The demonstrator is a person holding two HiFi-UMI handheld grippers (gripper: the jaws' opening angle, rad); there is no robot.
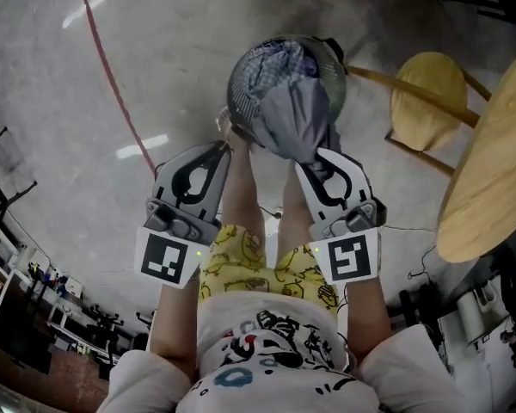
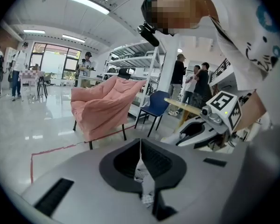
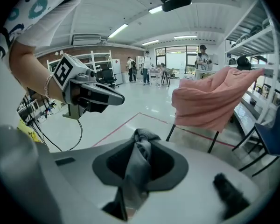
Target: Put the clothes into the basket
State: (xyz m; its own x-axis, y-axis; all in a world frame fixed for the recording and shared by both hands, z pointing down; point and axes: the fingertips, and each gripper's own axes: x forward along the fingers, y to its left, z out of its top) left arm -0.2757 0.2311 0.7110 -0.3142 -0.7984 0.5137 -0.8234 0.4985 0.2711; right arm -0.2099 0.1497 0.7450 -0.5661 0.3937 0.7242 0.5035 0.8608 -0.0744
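- Clothes are piled in the basket (image 1: 335, 74), which is seen from above against the grey floor; a blue checked cloth (image 1: 267, 65) is laid at the far side of the heap.
- A grey garment (image 1: 297, 114) is draped over the basket's near rim, on the side toward the person.
- The right gripper (image 1: 315, 158) is held at that near rim. Its jaws are closed on a bunched fold of the grey garment, which is pressed between the pads.
- The left gripper (image 1: 227, 144) is held just beside the basket's near-left rim. Its jaws are pinched together on a thin strip of pale patterned cloth (image 2: 141, 169).
- Both grippers are pointed toward the basket, side by side.
- A wooden stool (image 1: 426, 101) and a round wooden table (image 1: 490, 162) are seen to the right of the basket, and a red floor line (image 1: 112, 80) is seen well to its left.
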